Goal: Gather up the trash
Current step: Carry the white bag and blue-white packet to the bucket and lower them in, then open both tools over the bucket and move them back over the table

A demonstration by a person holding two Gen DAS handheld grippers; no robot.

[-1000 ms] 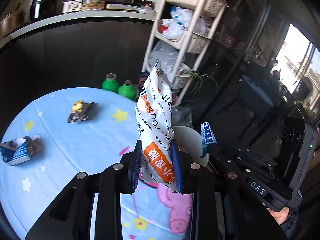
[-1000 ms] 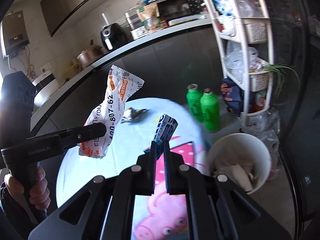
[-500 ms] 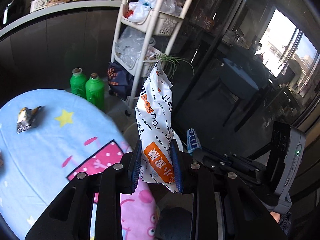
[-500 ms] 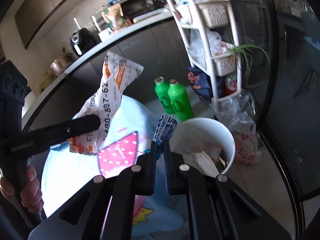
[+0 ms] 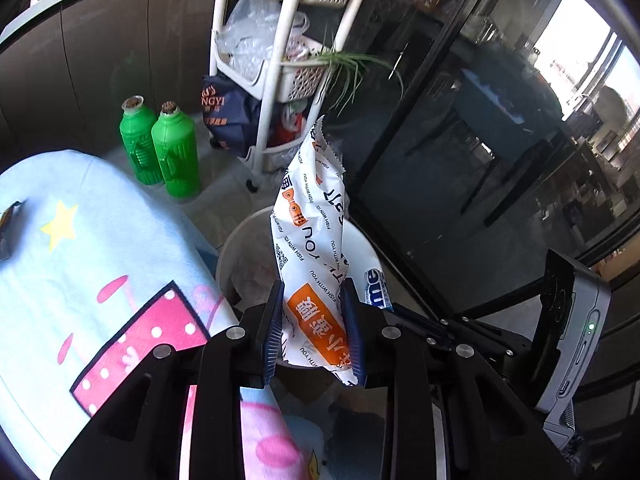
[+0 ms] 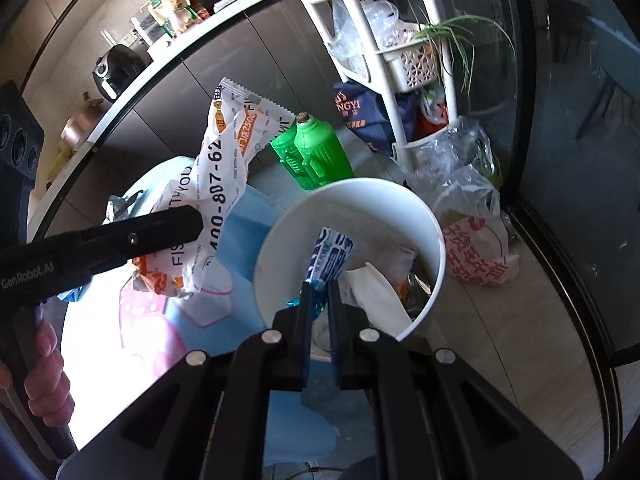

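Note:
My left gripper (image 5: pixel 314 308) is shut on a white and orange snack bag (image 5: pixel 310 240) and holds it upright over the near edge of the white trash bin (image 5: pixel 232 248). The bag also shows in the right wrist view (image 6: pixel 216 196), beside the bin's left rim. My right gripper (image 6: pixel 320 300) is shut on a small blue and white wrapper (image 6: pixel 330 254) and holds it above the open mouth of the bin (image 6: pixel 436 240). The bin holds crumpled paper and other trash. The wrapper shows in the left wrist view (image 5: pixel 376 288) just right of the bag.
The table with a light blue cartoon cloth (image 5: pixel 80 280) lies left of the bin; a foil wrapper (image 6: pixel 120 208) lies on it. Two green bottles (image 5: pixel 168 156) stand on the floor behind. A white shelf cart (image 5: pixel 280 60) and plastic bags (image 6: pixel 472 232) stand by the glass door.
Both grippers have swung right, from over the table to over the bin, each carrying its piece of trash. The bin now fills the middle of the right wrist view.

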